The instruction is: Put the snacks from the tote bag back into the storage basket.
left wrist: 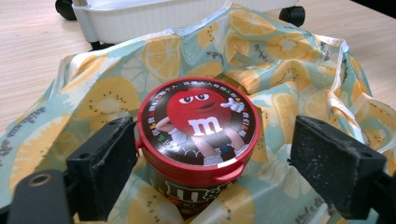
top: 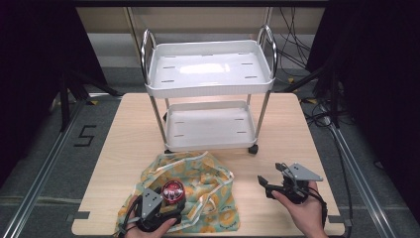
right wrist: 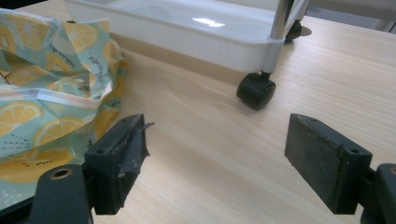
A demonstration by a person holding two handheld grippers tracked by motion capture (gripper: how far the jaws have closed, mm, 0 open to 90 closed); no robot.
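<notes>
A round M&M's tub (left wrist: 198,135) with a red lid stands upright amid a fabric bag (left wrist: 280,88) printed with lemons and kiwis; the cloth bunches around its lower part. My left gripper (left wrist: 215,140) is open around the tub: one jaw touches the lid's rim, the other stands a gap away. From above, the tub (top: 173,191) sits on the bag (top: 208,193) near the table's front edge, with the left gripper (top: 168,203) just behind it. My right gripper (top: 272,174) is open over bare wood right of the bag, holding nothing (right wrist: 215,144).
A white two-shelf cart (top: 210,82) on casters stands at the back middle of the wooden table (top: 297,134), both shelves bare. One black caster (right wrist: 256,90) lies ahead of the right gripper. Cables run on the floor at the right.
</notes>
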